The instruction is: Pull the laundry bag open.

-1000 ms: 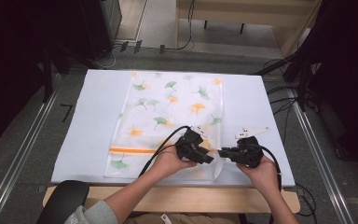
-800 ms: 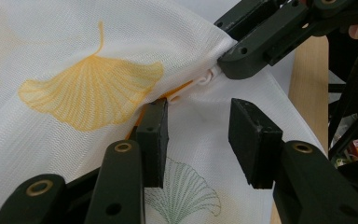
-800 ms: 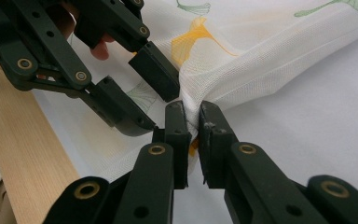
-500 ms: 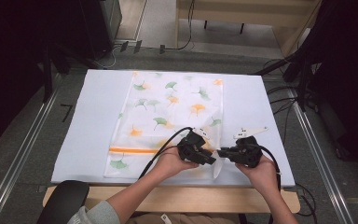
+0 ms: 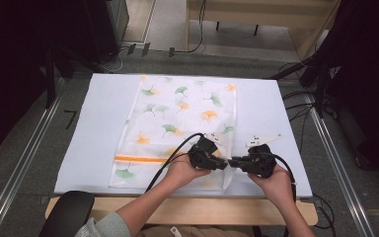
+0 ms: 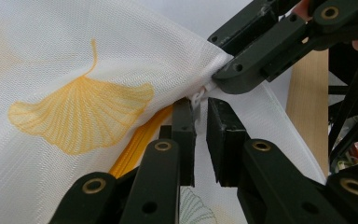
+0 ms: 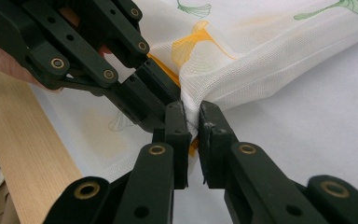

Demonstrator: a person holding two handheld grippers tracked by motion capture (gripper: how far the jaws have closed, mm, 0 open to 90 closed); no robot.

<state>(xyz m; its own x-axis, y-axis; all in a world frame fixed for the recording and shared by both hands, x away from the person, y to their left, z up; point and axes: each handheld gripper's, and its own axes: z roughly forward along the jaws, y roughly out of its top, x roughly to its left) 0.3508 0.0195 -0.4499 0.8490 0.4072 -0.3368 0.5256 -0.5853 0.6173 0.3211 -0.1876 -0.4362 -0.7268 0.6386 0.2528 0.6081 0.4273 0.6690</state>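
Observation:
A white mesh bag (image 5: 177, 118) printed with ginkgo leaves lies flat on the white table (image 5: 98, 128); an orange zipper (image 5: 138, 159) runs across its near end. Both grippers meet at the bag's near right corner. In the left gripper view my left gripper (image 6: 200, 105) is shut on the small white zipper pull (image 6: 196, 99) at the end of the orange zipper (image 6: 140, 144). My right gripper (image 7: 192, 112) is shut on the bag's bunched mesh edge (image 7: 200, 93), lifted slightly off the table. In the high view the left gripper (image 5: 222, 165) and right gripper (image 5: 233, 162) point tip to tip.
The table's wooden front edge (image 5: 187, 210) runs just behind the hands. Metal rails (image 5: 24, 163) flank the table on both sides. A black chair back (image 5: 69, 215) sits at the lower left. Cables trail from each gripper.

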